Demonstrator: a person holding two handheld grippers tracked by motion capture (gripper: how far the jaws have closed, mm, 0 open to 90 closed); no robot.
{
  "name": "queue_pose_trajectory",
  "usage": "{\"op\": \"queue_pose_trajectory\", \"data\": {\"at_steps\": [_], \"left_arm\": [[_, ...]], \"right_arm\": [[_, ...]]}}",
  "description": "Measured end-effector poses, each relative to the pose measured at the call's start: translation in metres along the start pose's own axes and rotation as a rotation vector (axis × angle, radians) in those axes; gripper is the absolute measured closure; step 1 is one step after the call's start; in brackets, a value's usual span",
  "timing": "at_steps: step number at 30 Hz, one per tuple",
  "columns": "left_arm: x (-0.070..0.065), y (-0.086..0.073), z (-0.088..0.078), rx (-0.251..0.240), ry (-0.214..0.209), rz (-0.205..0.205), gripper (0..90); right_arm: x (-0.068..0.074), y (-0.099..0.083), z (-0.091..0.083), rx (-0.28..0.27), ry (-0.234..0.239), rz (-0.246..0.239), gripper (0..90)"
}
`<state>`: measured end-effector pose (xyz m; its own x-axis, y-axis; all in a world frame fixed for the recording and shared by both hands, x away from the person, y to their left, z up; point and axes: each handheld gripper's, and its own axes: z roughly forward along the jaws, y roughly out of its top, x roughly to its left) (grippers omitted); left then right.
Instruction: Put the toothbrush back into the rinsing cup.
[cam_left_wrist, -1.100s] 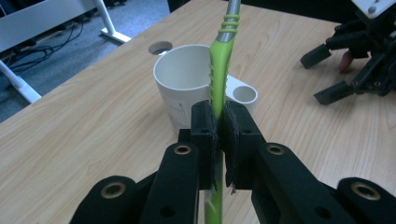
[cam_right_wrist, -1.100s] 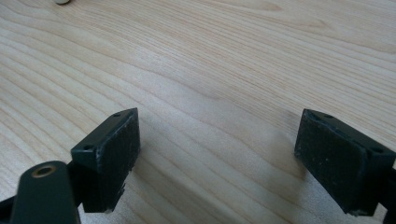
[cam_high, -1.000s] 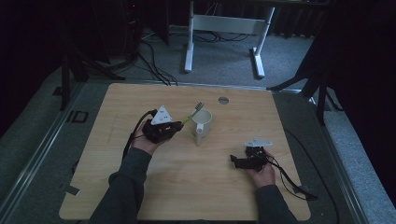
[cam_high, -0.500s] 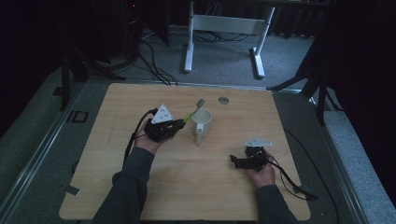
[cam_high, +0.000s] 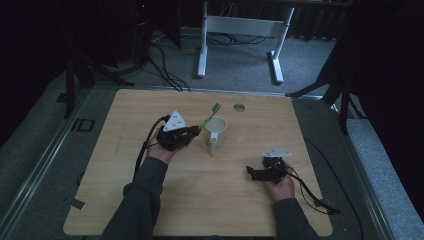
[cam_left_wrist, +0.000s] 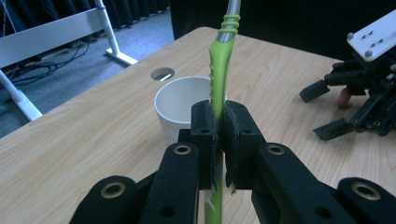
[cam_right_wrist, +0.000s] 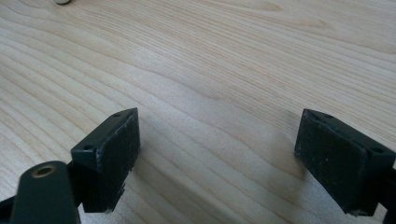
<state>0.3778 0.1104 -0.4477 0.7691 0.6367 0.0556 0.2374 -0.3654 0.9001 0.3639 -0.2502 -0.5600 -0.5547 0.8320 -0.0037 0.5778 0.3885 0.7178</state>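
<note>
Green toothbrush (cam_left_wrist: 219, 70) handle cut off at top of left gripper view; bristle head dim in high view, pointing toward desk (cam_high: 150, 200) far edge. Left claw (cam_left_wrist: 218, 126) clamped tight on handle, white mug (cam_left_wrist: 180, 105) just beyond pads, near desk middle. Right claw (cam_right_wrist: 217, 154) spread wide, empty, over bare wood near right edge.

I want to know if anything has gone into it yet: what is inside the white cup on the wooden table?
The white cup shows only a bare white inner wall. The left gripper, clamped on the green toothbrush, covers its near side and bottom, so those cannot be seen.
</note>
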Motion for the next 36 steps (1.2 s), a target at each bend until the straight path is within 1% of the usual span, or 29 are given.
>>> {"op": "queue_pose_trajectory", "data": {"at_steps": [4, 9, 15, 17, 28, 29, 33, 34, 36], "left_arm": [[0.0, 0.001, 0.001, -0.009, -0.002, -0.005, 83.3], [-0.001, 0.002, 0.003, -0.012, 0.001, 0.005, 83.3], [-0.002, 0.005, 0.004, -0.031, 0.005, -0.003, 83.2], [-0.002, 0.006, 0.004, -0.047, 0.0, -0.016, 83.3], [-0.005, 0.007, 0.009, -0.074, 0.0, -0.035, 83.2], [-0.005, 0.007, 0.011, -0.083, -0.003, -0.039, 83.2], [-0.007, 0.007, 0.012, -0.096, -0.009, -0.045, 83.2], [-0.008, 0.008, 0.014, -0.106, -0.011, -0.05, 83.2], [-0.008, 0.008, 0.014, -0.11, -0.011, -0.052, 83.2]], "right_arm": [[0.0, 0.0, 0.0, 0.0, 0.0, 0.0, 13.9], [0.0, 0.0, 0.0, 0.0, 0.0, 0.001, 13.8], [0.0, 0.0, 0.0, 0.0, 0.0, 0.001, 13.9], [0.0, 0.0, 0.0, 0.0, 0.0, 0.0, 13.8], [0.0, 0.0, 0.0, 0.0, 0.0, 0.001, 13.8], [0.0, 0.0, 0.0, -0.001, 0.0, 0.001, 13.8], [0.0, 0.0, 0.0, -0.001, 0.0, 0.0, 13.8], [0.0, 0.0, 0.0, -0.001, 0.0, 0.0, 13.8], [0.0, 0.0, 0.0, -0.001, 0.0, 0.0, 13.8]]}}
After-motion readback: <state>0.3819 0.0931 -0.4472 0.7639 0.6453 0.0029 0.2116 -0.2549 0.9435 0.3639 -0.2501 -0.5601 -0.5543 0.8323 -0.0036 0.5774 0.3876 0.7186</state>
